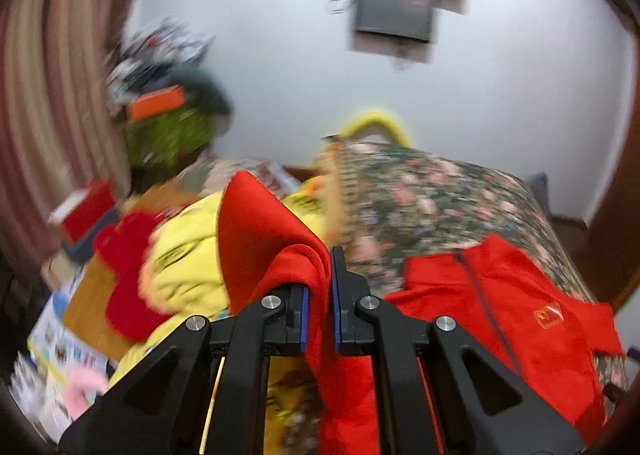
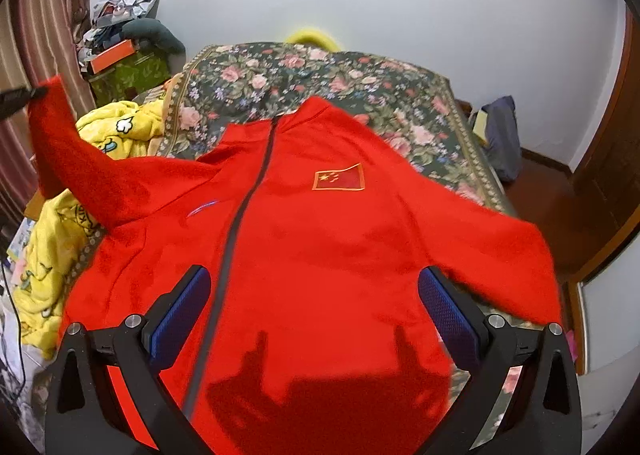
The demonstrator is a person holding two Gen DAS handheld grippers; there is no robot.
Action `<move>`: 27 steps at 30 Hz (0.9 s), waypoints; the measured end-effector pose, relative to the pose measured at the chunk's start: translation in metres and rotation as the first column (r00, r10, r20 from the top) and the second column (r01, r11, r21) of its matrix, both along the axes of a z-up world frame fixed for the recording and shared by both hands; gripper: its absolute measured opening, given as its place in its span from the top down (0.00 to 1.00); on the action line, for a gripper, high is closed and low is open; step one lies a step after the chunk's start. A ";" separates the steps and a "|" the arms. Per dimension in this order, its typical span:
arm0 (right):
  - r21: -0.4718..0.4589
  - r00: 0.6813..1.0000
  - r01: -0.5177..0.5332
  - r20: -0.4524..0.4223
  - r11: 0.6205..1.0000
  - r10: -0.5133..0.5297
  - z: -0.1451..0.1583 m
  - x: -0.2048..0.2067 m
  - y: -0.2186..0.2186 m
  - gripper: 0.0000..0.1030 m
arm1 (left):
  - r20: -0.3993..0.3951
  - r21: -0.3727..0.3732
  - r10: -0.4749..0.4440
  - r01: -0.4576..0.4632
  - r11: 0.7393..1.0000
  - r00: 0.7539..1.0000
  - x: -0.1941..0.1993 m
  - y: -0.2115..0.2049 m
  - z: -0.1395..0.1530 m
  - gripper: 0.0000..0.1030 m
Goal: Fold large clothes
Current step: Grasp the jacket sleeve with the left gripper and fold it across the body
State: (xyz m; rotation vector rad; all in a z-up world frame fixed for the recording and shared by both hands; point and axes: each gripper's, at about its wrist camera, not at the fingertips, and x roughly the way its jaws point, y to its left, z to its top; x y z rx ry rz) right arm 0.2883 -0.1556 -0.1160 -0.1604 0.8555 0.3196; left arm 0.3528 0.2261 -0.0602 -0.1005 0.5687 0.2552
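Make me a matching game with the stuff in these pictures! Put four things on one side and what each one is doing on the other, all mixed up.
Things:
1. left tongs
2. right tongs
3. yellow blanket
4. flag patch

States:
A. wide open above the jacket front
B. bunched up at the left edge of the bed
C. sewn on the chest of the red jacket
D. pinching a red sleeve and holding it up

Right pairs: 1-D, 2-A, 3-B, 4-C
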 end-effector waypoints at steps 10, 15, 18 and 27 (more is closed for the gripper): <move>0.028 0.999 0.036 -0.033 0.999 -0.035 -0.009 0.002 -0.047 0.00 | -0.233 0.058 -0.295 0.316 0.947 0.927 0.080 -0.160 -0.089 0.92; 0.016 0.997 0.056 -0.062 0.998 -0.055 -0.020 0.002 -0.065 0.00 | -0.379 0.004 -0.372 0.404 0.915 0.847 0.087 -0.211 -0.155 0.92; 0.005 0.995 0.062 -0.072 0.998 -0.061 -0.023 0.001 -0.071 0.00 | -0.429 -0.002 -0.411 0.454 0.891 0.805 0.081 -0.236 -0.184 0.92; -0.016 0.997 0.040 -0.070 0.999 -0.041 -0.018 -0.001 -0.062 0.00 | -0.449 -0.108 -0.457 0.461 0.881 0.768 0.056 -0.235 -0.186 0.59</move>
